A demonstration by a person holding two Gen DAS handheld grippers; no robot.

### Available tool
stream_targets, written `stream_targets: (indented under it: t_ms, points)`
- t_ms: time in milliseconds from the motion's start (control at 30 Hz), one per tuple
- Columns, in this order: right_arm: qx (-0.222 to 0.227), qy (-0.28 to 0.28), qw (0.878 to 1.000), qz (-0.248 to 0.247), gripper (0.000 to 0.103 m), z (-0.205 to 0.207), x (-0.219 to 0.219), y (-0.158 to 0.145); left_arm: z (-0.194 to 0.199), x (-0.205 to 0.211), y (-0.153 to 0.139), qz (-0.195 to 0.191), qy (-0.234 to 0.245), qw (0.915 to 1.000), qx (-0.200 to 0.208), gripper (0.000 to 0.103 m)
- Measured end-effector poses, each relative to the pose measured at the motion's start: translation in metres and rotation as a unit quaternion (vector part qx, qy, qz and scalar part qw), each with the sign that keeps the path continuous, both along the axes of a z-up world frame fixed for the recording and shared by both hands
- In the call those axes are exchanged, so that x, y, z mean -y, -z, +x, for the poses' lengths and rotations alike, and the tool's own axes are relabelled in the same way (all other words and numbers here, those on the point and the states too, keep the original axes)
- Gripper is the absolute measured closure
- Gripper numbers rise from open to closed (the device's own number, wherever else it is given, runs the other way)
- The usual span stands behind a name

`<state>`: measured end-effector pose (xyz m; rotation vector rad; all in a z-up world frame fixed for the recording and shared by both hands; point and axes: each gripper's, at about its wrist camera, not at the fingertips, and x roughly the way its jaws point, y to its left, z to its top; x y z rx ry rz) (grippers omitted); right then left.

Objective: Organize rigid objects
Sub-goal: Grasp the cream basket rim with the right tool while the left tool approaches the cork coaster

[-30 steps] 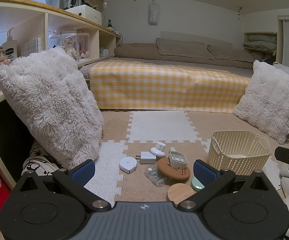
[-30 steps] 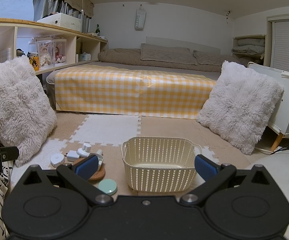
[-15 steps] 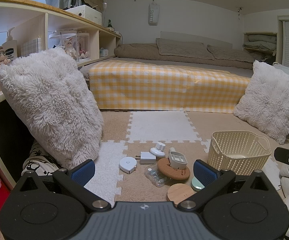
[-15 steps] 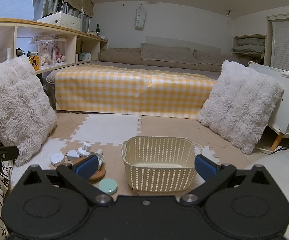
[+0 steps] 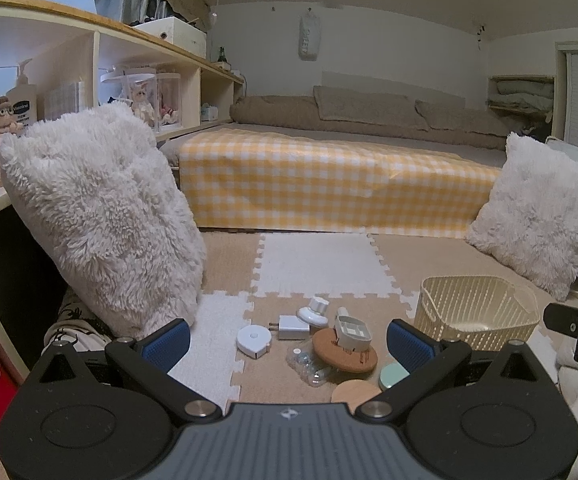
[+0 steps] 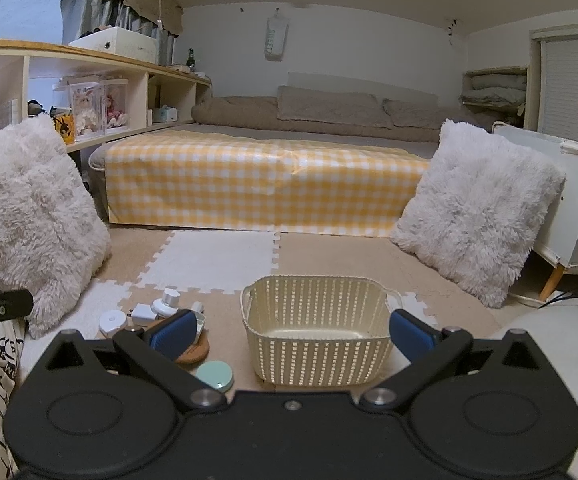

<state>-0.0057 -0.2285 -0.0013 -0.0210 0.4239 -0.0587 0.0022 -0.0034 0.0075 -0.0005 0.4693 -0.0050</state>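
Small rigid objects lie clustered on the foam floor mat (image 5: 225, 364), in the lower centre of the left wrist view: a white round tape measure (image 5: 254, 341), a white plug adapter (image 5: 292, 328), a white knob-topped piece (image 5: 313, 312), a white boxy item (image 5: 352, 334) resting on a brown wooden disc (image 5: 345, 353), a clear plastic piece (image 5: 308, 366), a pale wooden disc (image 5: 355, 394) and a mint green lid (image 5: 393, 374). A cream slatted basket (image 5: 477, 332) stands just to the right of the cluster, apart from it, with nothing visible inside.

In the left wrist view the left gripper (image 5: 288, 340) hangs above the cluster, its blue-padded fingers spread wide and holding nothing. In the right wrist view the right gripper (image 6: 291, 330) is also spread wide and empty, with the basket (image 6: 317, 364) framed between its fingers and the green lid (image 6: 214, 375) at lower left. A fluffy white cushion (image 5: 101, 216) leans at the left of the frame, and a yellow checked bed (image 5: 329, 184) fills the background.
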Motion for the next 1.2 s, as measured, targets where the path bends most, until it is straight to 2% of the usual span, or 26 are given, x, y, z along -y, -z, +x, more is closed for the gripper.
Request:
stream_targets:
  t_ms: [167,333,667,833,1067,1200]
  points:
    - [-0.006,-0.003,1.000,0.012,0.000,0.013,0.005,-0.009,0.012,0.001,-0.003,0.004,-0.004,1.0000,0.006,0.000]
    - [0.015,0.005,1.000,-0.008,0.000,0.030,0.011,-0.021,0.028,0.003,-0.004,0.009,-0.006,0.9999,0.012,0.000]
    - [0.025,0.040,0.999,-0.010,0.000,0.090,0.050,-0.030,0.069,0.013,0.008,0.017,0.000,0.9998,-0.004,0.000]
    - [0.009,0.059,0.998,-0.007,0.000,0.122,0.077,-0.023,0.094,0.018,0.022,0.014,0.009,0.9995,-0.028,0.000]
    - [-0.035,0.093,0.995,-0.011,0.000,0.161,0.110,0.003,0.125,0.032,0.054,0.046,0.032,0.9963,-0.064,0.000]
    - [-0.062,0.068,0.995,0.036,0.000,0.176,0.127,0.018,0.140,0.041,0.074,0.064,0.060,0.9927,-0.082,0.000]
